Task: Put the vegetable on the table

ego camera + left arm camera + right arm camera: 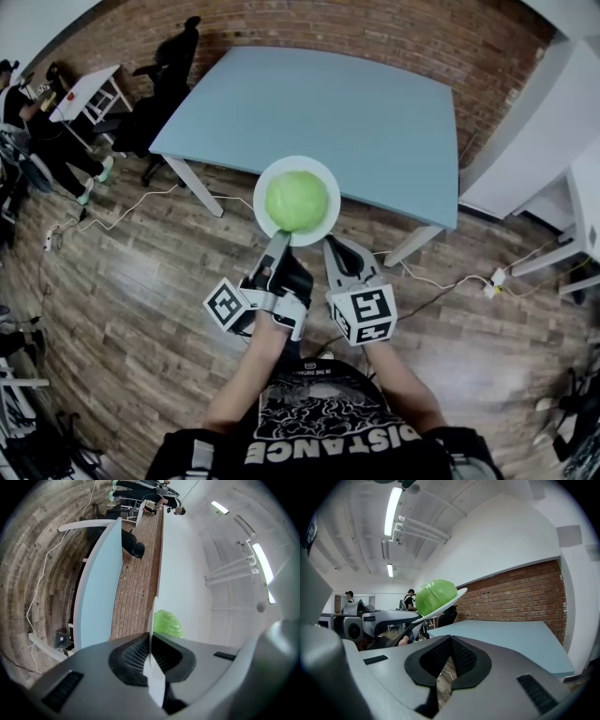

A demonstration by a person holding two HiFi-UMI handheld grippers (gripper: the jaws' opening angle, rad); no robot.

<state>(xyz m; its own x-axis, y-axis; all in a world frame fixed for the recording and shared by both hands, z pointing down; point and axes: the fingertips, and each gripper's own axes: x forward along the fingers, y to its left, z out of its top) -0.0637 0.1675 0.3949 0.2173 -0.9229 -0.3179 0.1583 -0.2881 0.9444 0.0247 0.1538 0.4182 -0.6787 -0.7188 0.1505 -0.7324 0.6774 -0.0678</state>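
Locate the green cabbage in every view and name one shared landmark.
Head view: cabbage at centre, on the white plate.
Left gripper view: above the jaws, right of the edge-on plate.
Right gripper view: left of centre, atop the plate.
Shared landmark: the light blue table.

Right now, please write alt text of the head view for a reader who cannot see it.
The left gripper is shut on the rim of a white plate that carries a round green vegetable, held up near the front edge of a light blue table. The right gripper, shut and empty, is beside it over a wooden floor.
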